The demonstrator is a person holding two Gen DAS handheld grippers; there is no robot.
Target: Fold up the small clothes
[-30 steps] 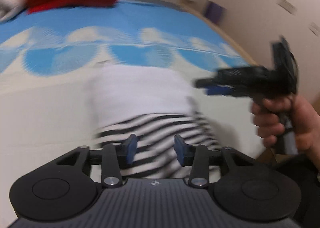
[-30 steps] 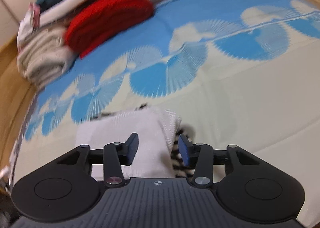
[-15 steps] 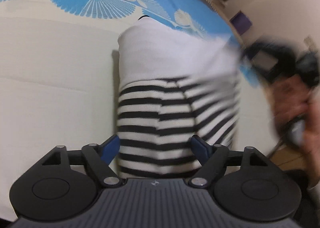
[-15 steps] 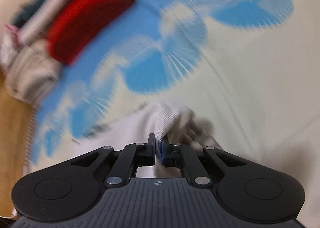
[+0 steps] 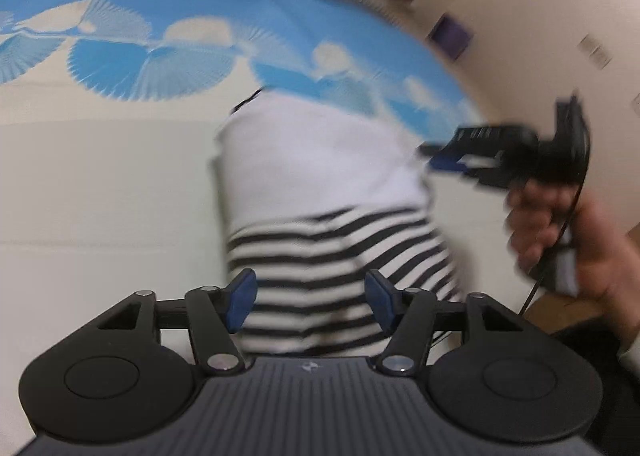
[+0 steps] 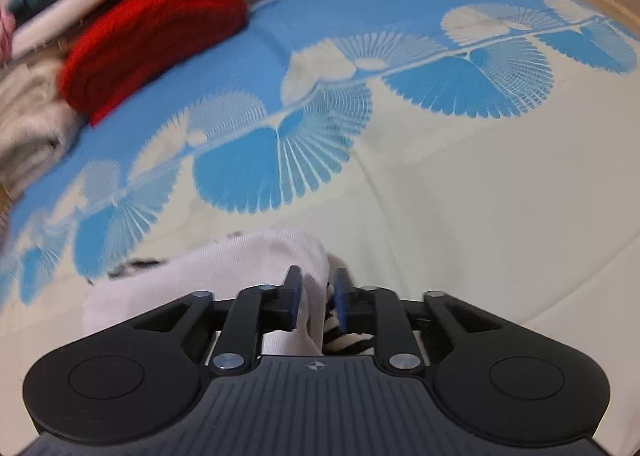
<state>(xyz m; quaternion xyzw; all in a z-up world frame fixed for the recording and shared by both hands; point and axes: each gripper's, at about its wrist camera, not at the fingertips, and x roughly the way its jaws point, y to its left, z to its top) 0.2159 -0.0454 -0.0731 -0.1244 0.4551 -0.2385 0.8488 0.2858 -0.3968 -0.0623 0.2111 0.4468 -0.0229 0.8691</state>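
A small white garment with black stripes (image 5: pixel 320 184) lies folded on the bed. My left gripper (image 5: pixel 308 302) is open over its striped near end, holding nothing. My right gripper (image 6: pixel 316 296) has its jaws slightly apart around the garment's white edge (image 6: pixel 256 260), with striped cloth showing just behind the fingers. In the left wrist view the right gripper (image 5: pixel 444 160) sits at the garment's right edge, held by a hand (image 5: pixel 560 232).
The bed cover (image 6: pixel 460 184) is cream with a blue fan pattern. A red knit (image 6: pixel 152 32) and a stack of folded clothes (image 6: pixel 36 96) lie at the far end. A wall (image 5: pixel 540 16) rises right of the bed.
My right gripper, fully shut on the white edge half a second ago, now has its jaws slightly parted. My left gripper has pulled back, and its jaws are a little narrower.
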